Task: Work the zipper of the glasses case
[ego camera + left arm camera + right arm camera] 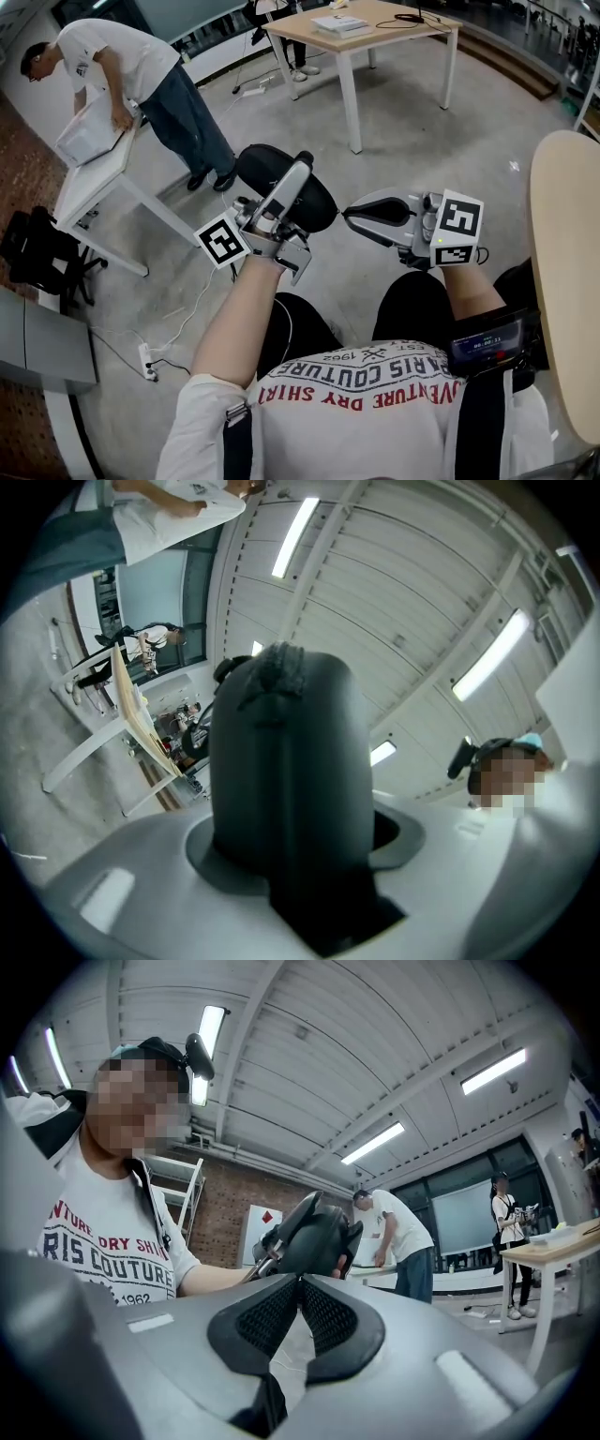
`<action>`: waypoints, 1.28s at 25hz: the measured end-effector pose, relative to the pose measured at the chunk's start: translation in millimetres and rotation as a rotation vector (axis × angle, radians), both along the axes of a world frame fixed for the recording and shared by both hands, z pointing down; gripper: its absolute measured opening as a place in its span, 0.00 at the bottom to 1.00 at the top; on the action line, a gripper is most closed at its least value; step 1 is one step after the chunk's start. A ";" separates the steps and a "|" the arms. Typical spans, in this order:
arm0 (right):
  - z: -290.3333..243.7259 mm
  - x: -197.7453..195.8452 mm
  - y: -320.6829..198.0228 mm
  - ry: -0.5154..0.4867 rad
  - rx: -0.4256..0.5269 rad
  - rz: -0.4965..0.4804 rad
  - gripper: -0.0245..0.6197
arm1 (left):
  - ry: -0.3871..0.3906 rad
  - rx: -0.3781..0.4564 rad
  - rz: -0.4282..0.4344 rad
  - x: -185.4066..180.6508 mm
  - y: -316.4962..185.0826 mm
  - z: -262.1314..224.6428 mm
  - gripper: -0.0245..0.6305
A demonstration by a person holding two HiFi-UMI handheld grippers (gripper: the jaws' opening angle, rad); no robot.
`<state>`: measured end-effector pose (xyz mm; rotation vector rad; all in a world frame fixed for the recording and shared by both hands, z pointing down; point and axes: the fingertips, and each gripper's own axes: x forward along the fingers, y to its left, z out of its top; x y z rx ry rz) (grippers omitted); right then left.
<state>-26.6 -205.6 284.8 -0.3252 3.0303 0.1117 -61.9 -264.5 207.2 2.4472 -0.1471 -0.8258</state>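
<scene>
I'm looking down on a grey concrete floor point(412, 131), and a white power strip point(148, 361) lies on it with a loose white cable point(197, 302). Far ahead, a pale wooden counter on white legs point(300, 28) carries a flat white stack point(339, 24) and a black cord point(410, 17). At left, a white counter point(94, 183) bears a white bin point(84, 131).

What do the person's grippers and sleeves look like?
The left gripper and right gripper are grey, each bearing a white cube with black square markers. The right one's jaws have black textured pads. The sleeves are short and white.
</scene>
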 end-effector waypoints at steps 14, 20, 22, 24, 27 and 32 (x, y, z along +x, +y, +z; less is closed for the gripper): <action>4.7 -1.1 -0.8 0.023 0.011 0.014 0.07 | 0.130 -0.263 -0.088 -11.5 -27.2 14.6 0.41; 11.3 -2.1 1.5 0.040 0.022 0.011 0.04 | 0.174 -0.361 -0.083 -12.2 -34.9 27.7 0.41; 11.9 -2.6 0.7 0.048 0.024 0.016 0.04 | 0.183 -0.384 -0.088 -13.4 -37.5 30.3 0.41; 12.3 -3.3 0.4 0.056 0.029 0.020 0.04 | 0.187 -0.401 -0.097 -14.7 -39.4 32.8 0.41; 14.0 -4.9 0.6 0.074 0.043 0.026 0.04 | 0.197 -0.431 -0.118 -16.9 -43.0 36.5 0.41; 19.1 -11.1 3.9 0.113 0.061 0.020 0.04 | 0.214 -0.471 -0.137 -18.0 -48.1 41.1 0.41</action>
